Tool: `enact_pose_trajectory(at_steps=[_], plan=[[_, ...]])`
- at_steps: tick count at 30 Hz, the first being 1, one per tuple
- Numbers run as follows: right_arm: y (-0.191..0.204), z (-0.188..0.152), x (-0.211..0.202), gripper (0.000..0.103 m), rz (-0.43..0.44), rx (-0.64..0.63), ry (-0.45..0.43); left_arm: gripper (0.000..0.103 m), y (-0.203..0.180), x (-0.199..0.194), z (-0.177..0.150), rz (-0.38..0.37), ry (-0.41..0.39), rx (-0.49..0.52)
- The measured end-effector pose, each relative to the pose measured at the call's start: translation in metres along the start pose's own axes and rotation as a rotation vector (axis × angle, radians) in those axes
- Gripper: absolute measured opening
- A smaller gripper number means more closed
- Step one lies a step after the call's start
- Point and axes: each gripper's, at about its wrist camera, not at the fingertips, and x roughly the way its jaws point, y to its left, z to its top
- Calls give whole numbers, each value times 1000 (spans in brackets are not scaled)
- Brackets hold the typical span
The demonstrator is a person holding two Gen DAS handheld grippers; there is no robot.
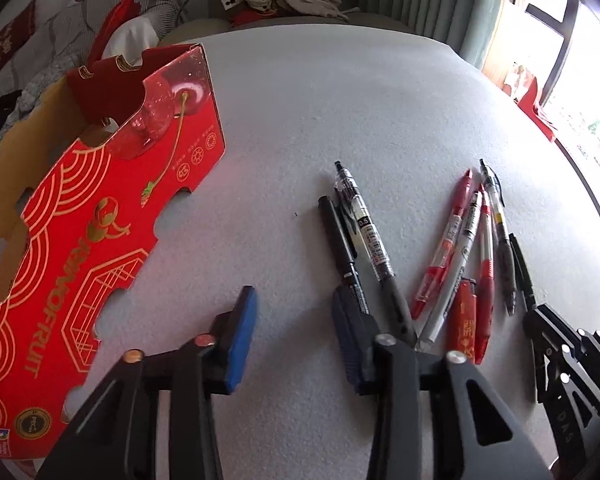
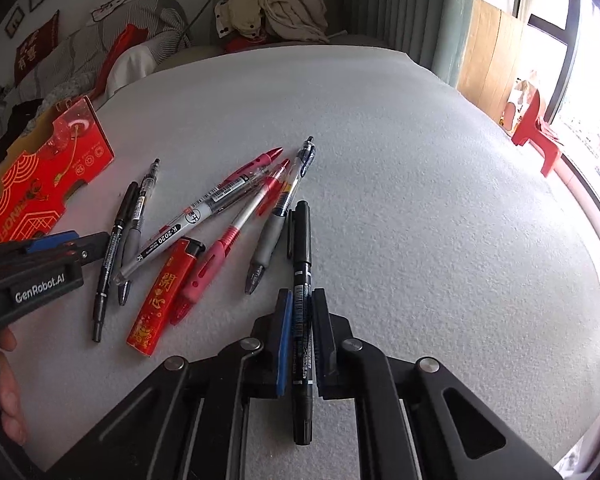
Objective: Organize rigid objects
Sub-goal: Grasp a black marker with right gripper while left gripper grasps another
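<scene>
Several pens lie on the grey felt table (image 1: 340, 100). My right gripper (image 2: 301, 300) is shut on a black marker pen (image 2: 302, 264) lying along its fingers. To its left lie red pens (image 2: 220, 248), a clear K-2020 pen (image 2: 196, 216), a grey-grip pen (image 2: 266, 248) and a red lighter (image 2: 164, 296). My left gripper (image 1: 296, 312) is open and empty, low over the table; its right finger sits beside two black pens (image 1: 360, 232). It also shows in the right wrist view (image 2: 76, 246). The right gripper shows in the left wrist view (image 1: 548, 324).
A red cardboard fruit box (image 1: 100, 208) with cut-out walls stands open at the left; it also shows in the right wrist view (image 2: 40, 184). Behind the table are a sofa with clothes (image 2: 276, 4) and cushions. A red stool (image 2: 536, 128) stands by the window.
</scene>
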Motion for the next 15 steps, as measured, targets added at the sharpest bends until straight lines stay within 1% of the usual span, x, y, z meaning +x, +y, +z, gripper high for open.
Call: enact_pose_trajectory(at_steps=[1,4,6,8,10,11,12,13,14,15], plan=[[-1,0,0,10,7,5,0,2,2,-3,-3,-9,1,4],[-8,-3,-5,10,57,41,17,1,7,-6,-9,-59,3,-15],[-10,-9,-10,10,77,51,3,3,9,-10,-15,-84,-1,-13],[-10,-13,-11,10,84,49,-6,16,9,-14,-18,-105,-1,-14],[-9,-15,-12,10,86,39,-15,59,5,-18,-17,-88,-21,-12],[-10,-14,-12,10,90,42,-14,65,3,-21,-17,-72,-39,-12],[-10,-13,-11,10,92,45,-14,69,2,-24,-17,-76,-53,-12],[-9,-13,-11,10,94,45,-16,70,0,-25,-16,-85,-56,-8],[-9,-13,-11,10,94,43,-20,70,-3,-24,-15,-72,-46,4],[-9,-13,-11,10,93,40,-22,70,-7,-20,-13,-34,-30,17]])
